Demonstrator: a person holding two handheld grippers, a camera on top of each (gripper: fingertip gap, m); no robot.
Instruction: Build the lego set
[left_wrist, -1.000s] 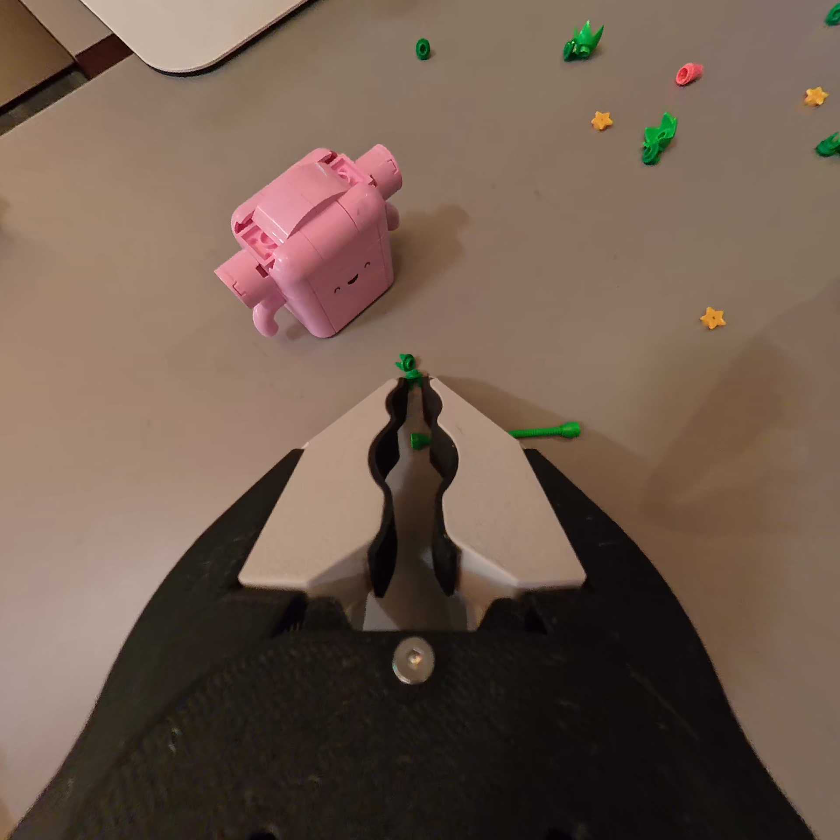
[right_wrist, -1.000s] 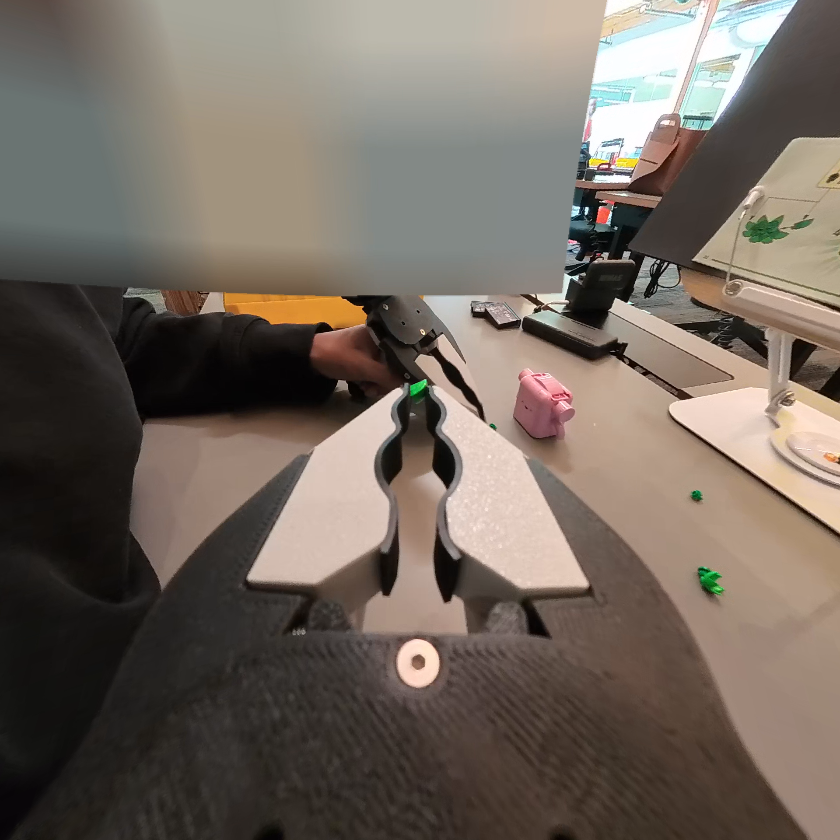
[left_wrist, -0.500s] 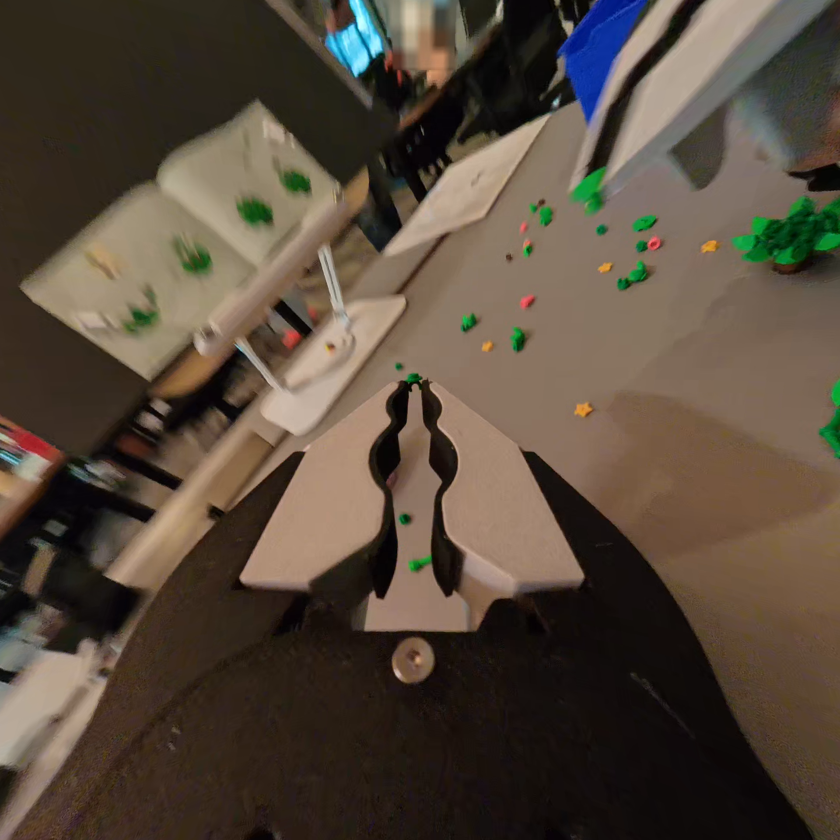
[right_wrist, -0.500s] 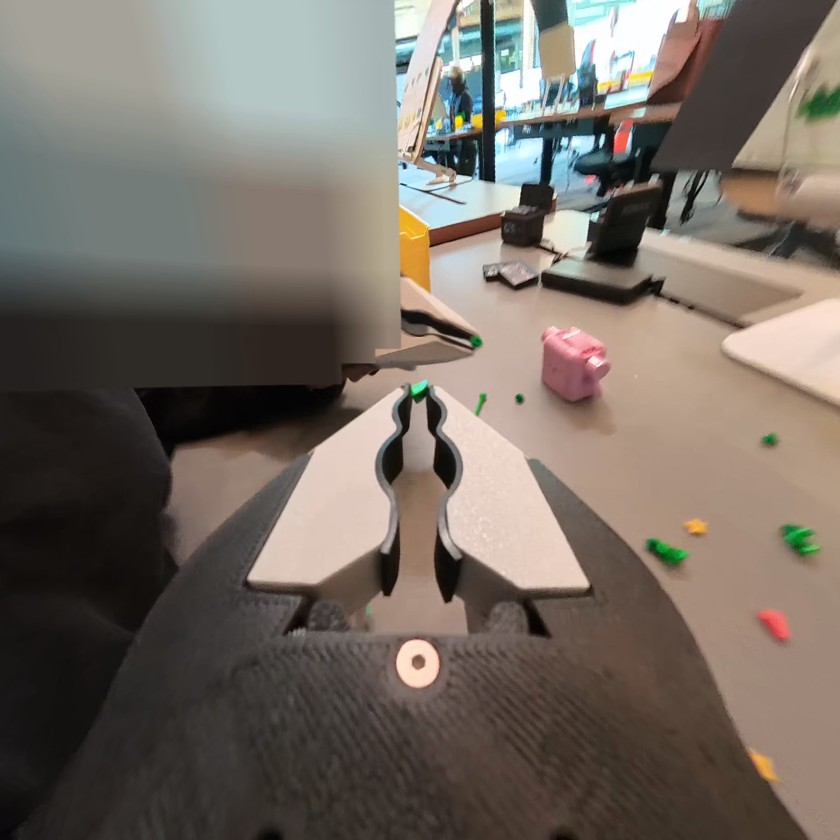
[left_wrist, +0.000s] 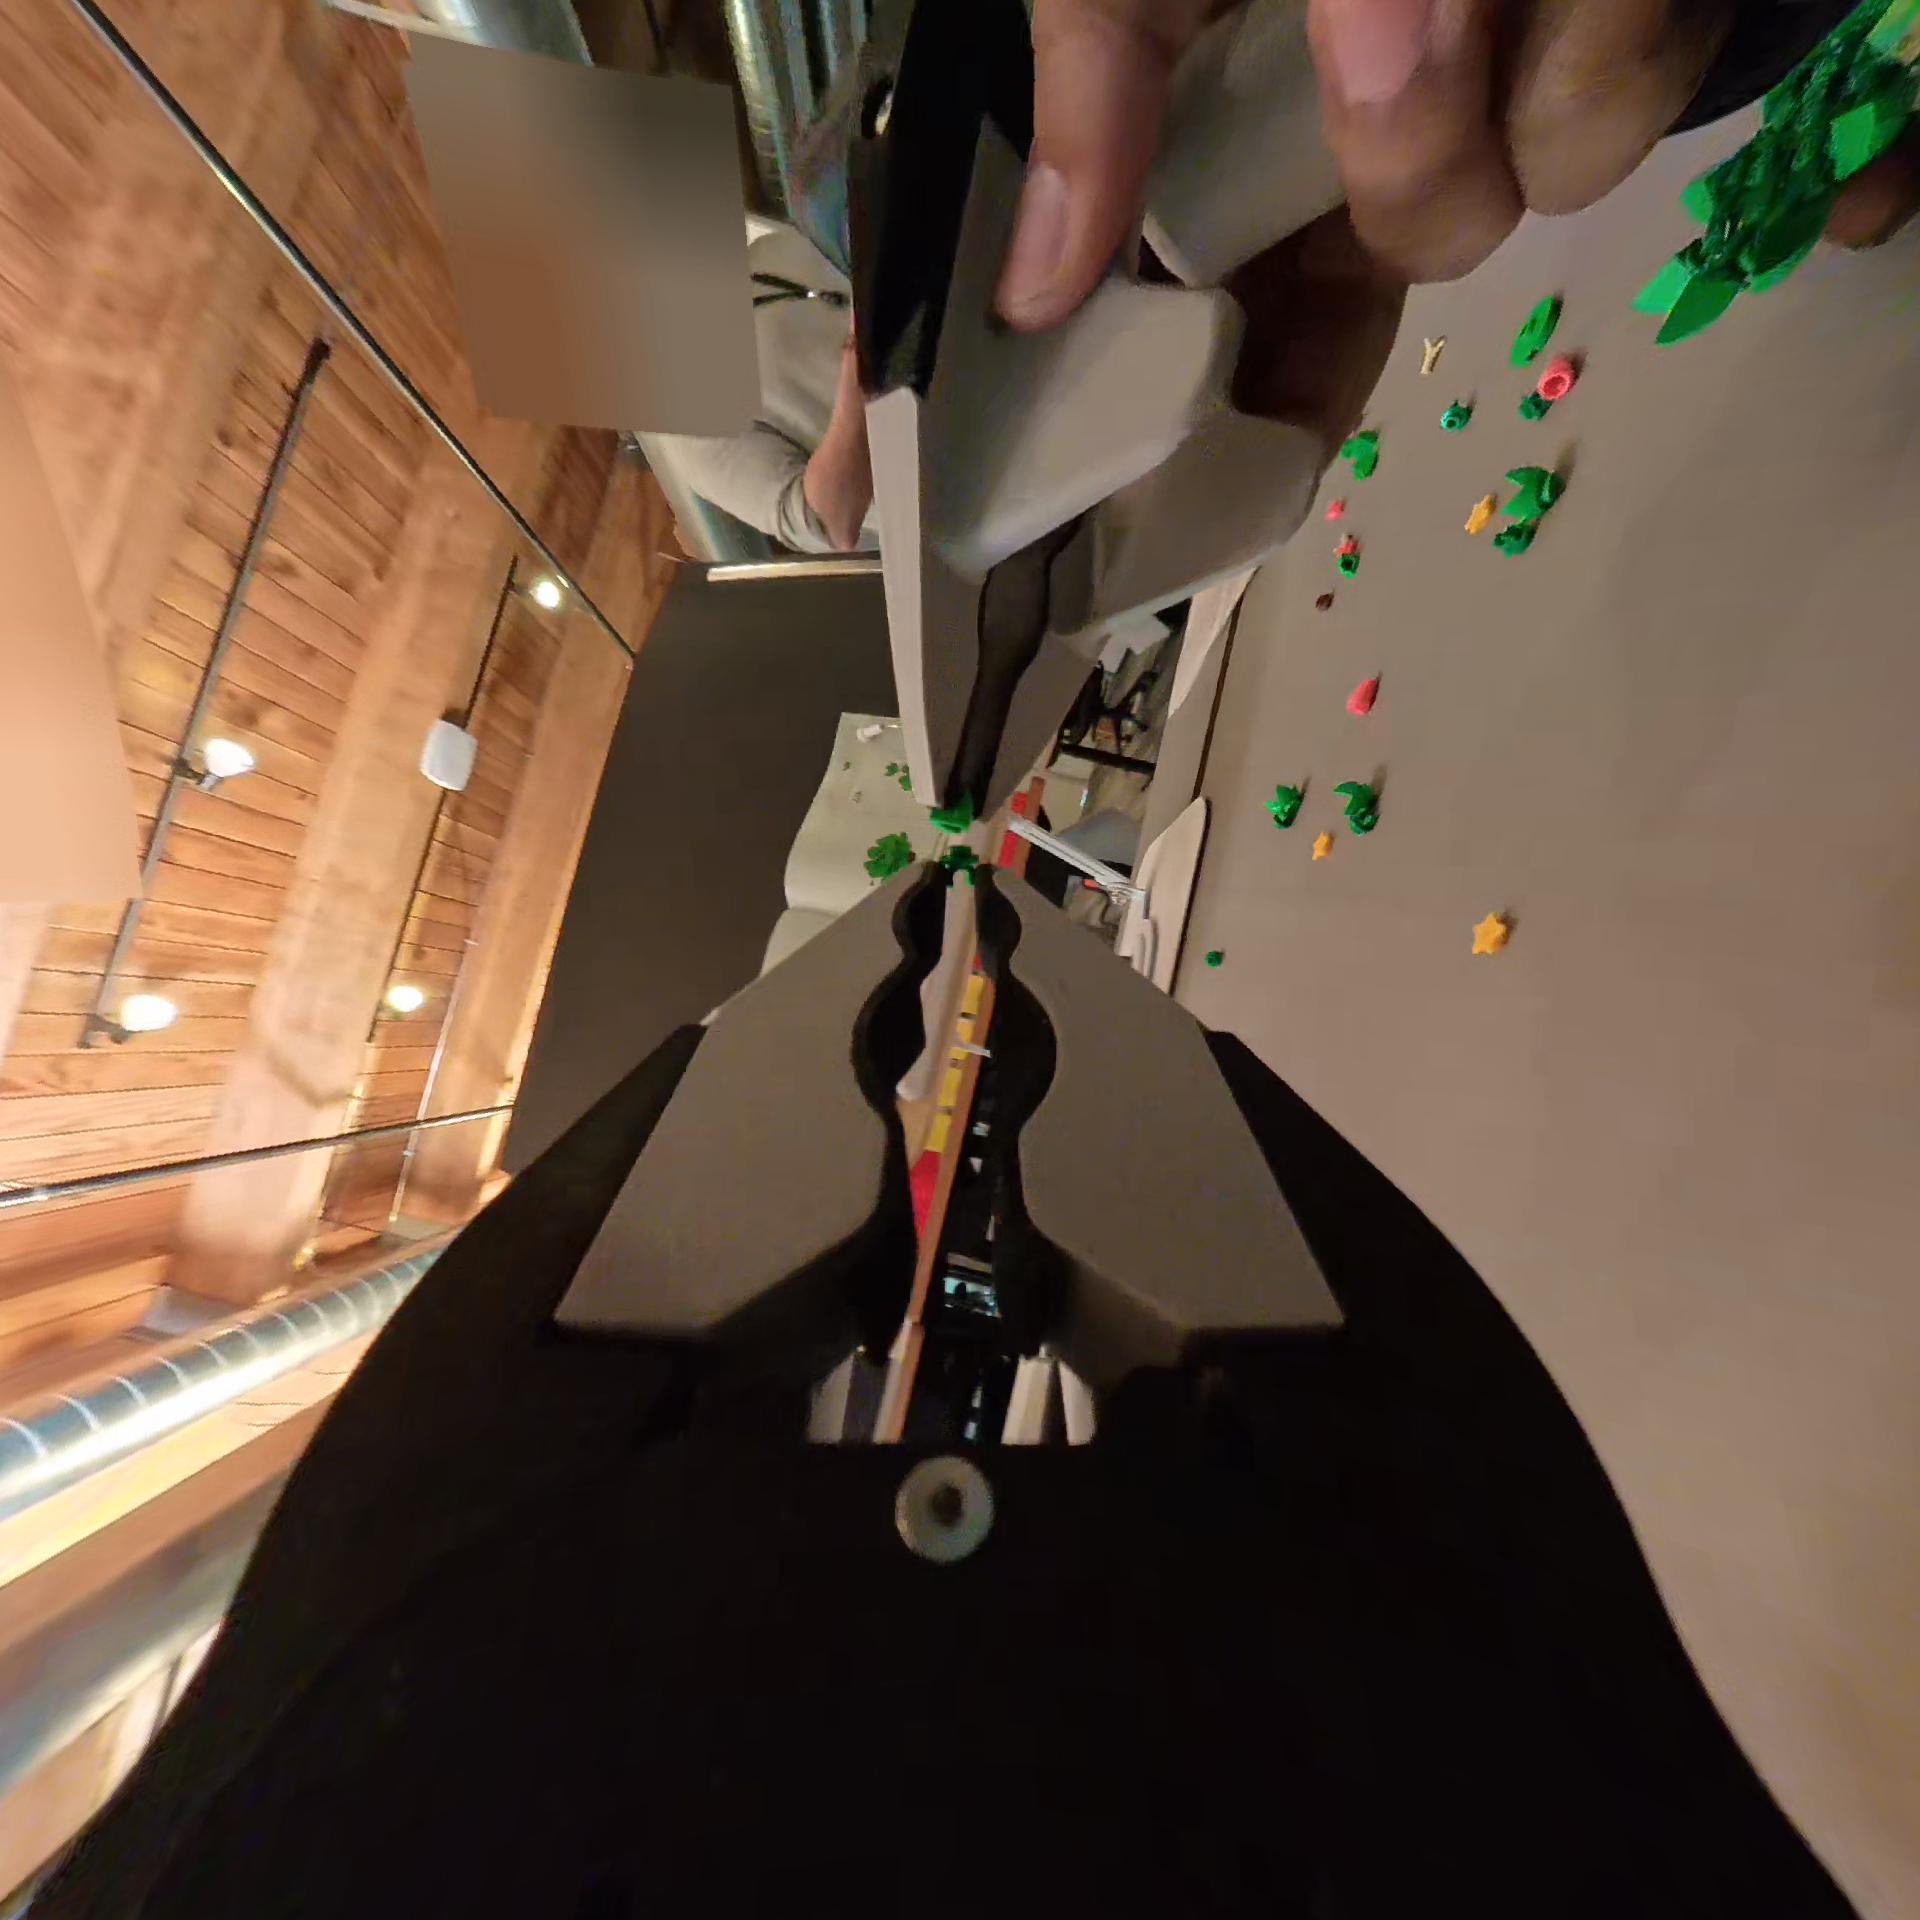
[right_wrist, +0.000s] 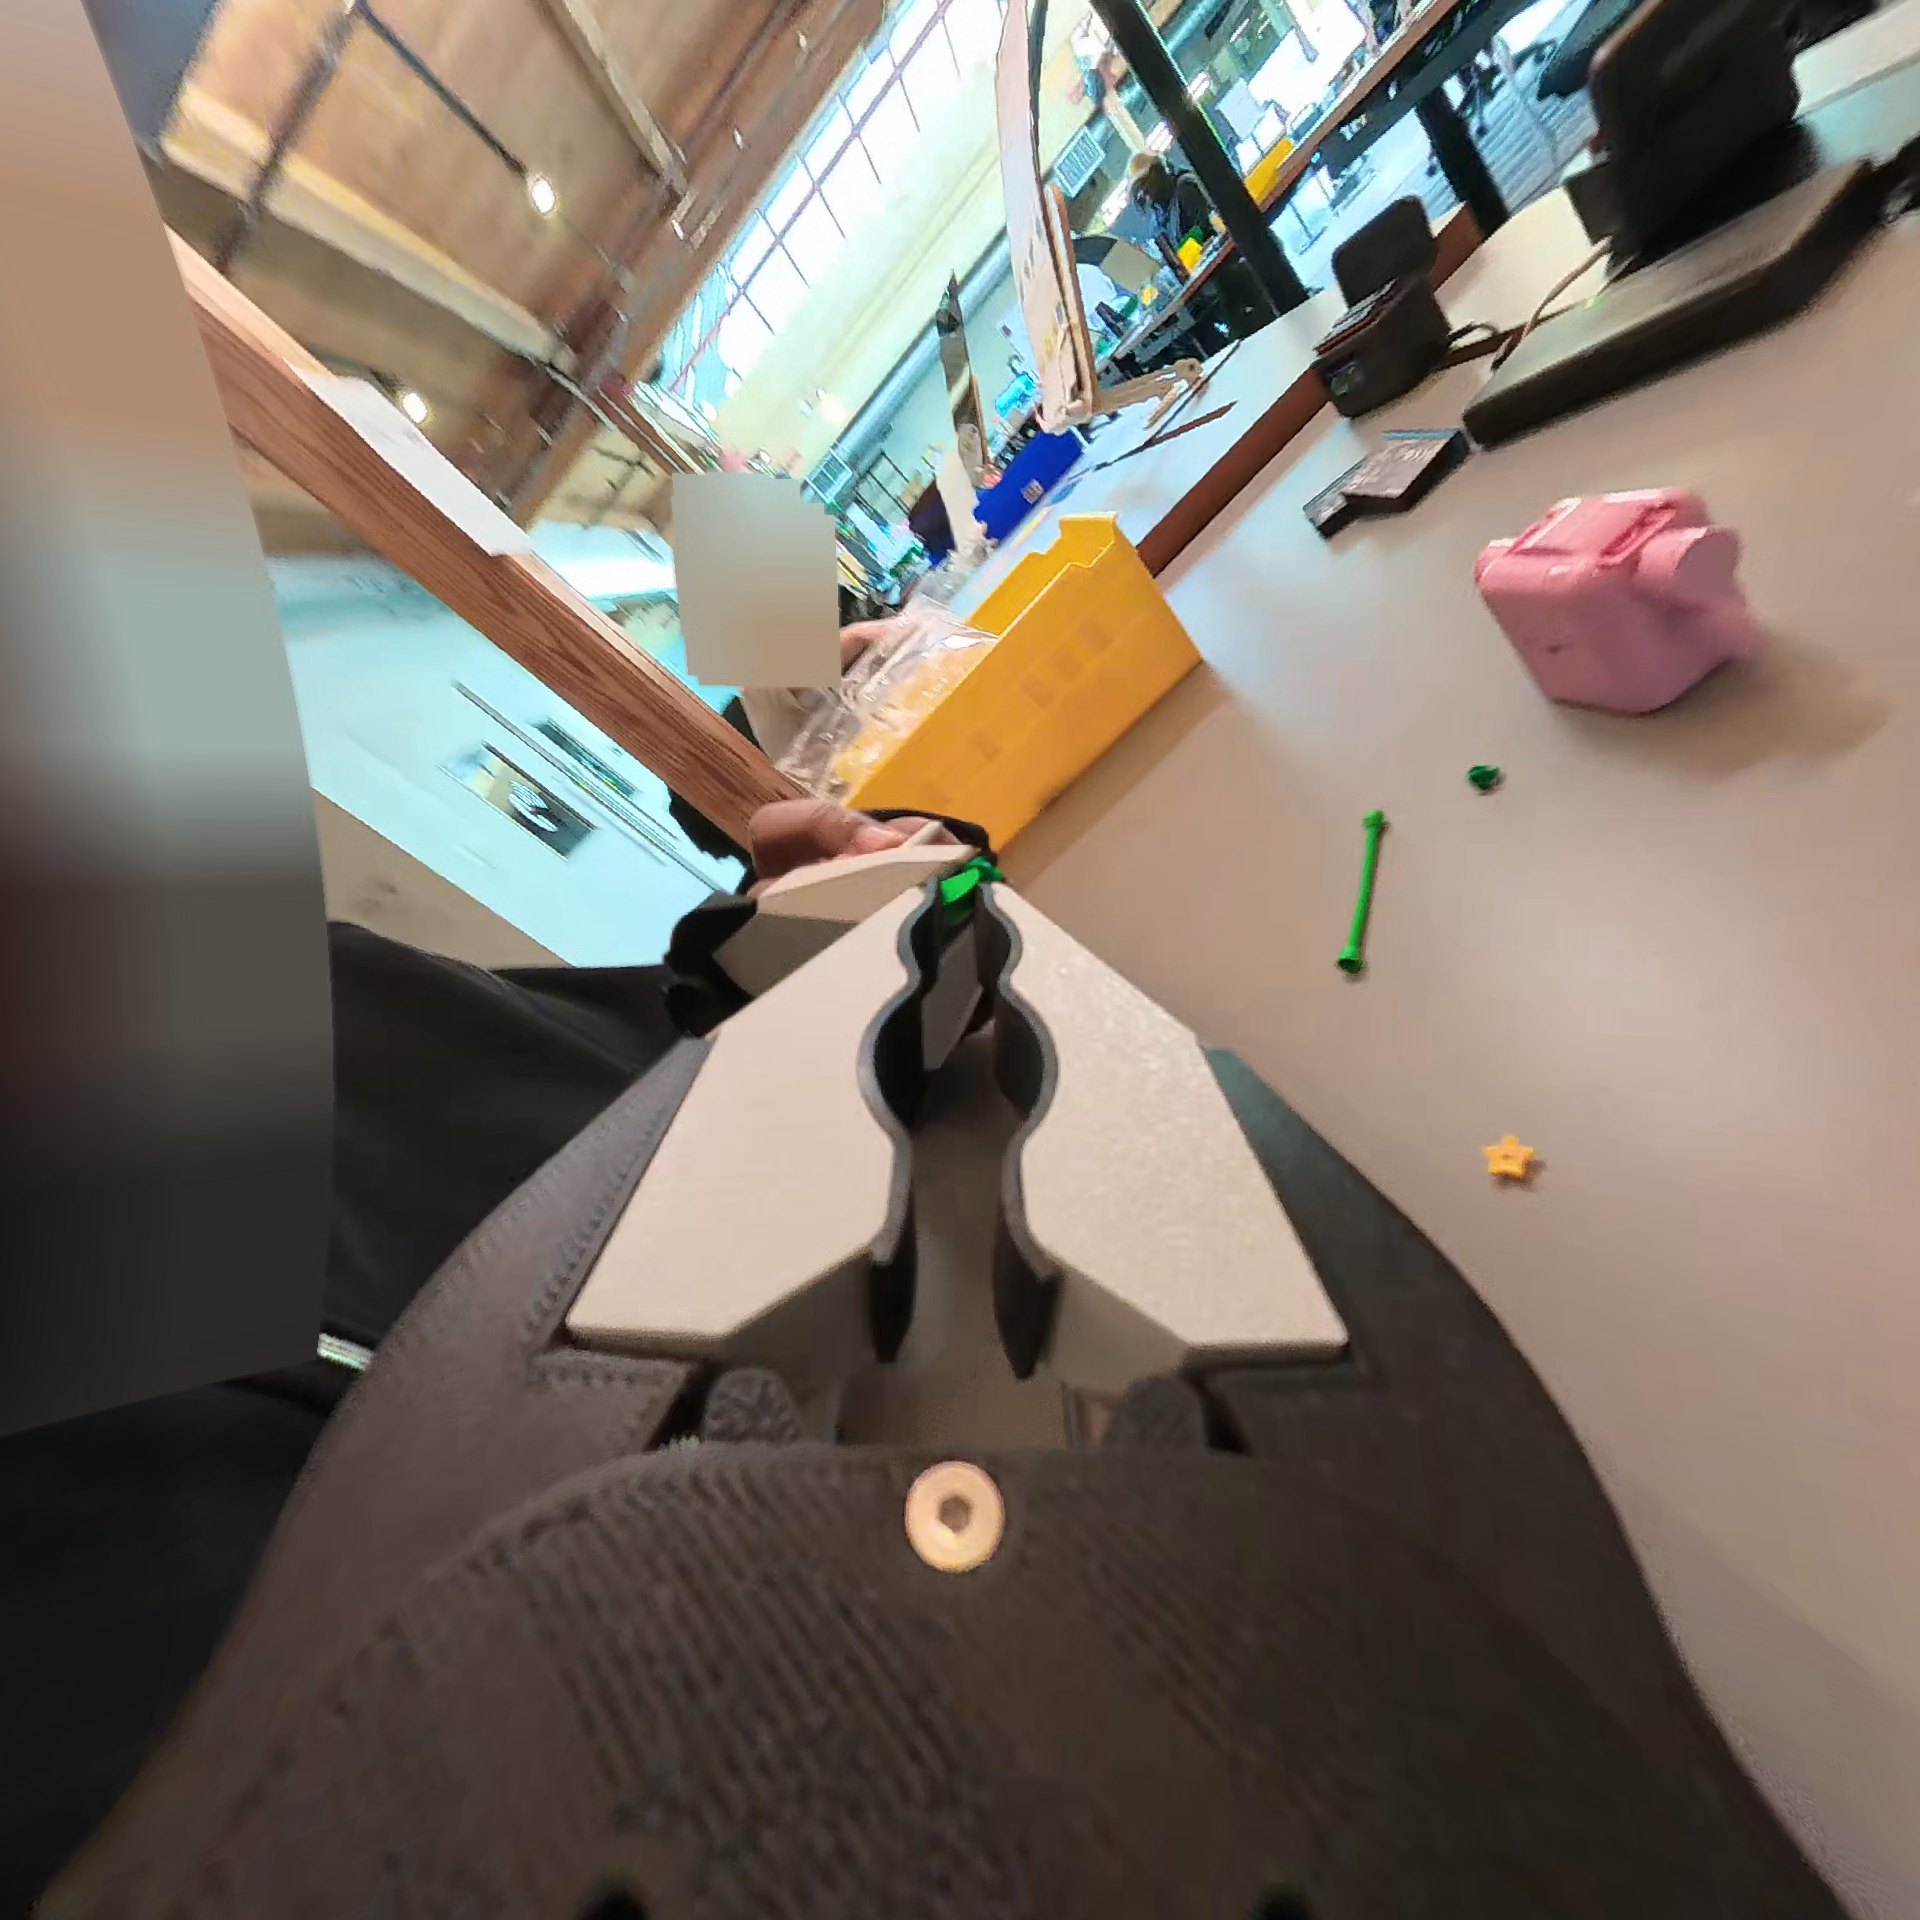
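My left gripper is shut on a small green lego piece, held in the air and rolled on its side. My right gripper is shut on another small green piece. In the left wrist view the right gripper comes down from above with its green piece tip to tip with mine, almost touching. A hand holds that gripper. In the right wrist view the left gripper's fingers lie just behind my tips.
A pink lego block figure, a green lego stem, a small green stud and a yellow star lie on the grey table. A yellow bin stands at its edge. Loose green, pink and yellow pieces lie scattered.
Both grippers have lifted off the table and turned toward each other. Their green pieces, apart one second ago, are now tip to tip. The left view has rolled on its side.
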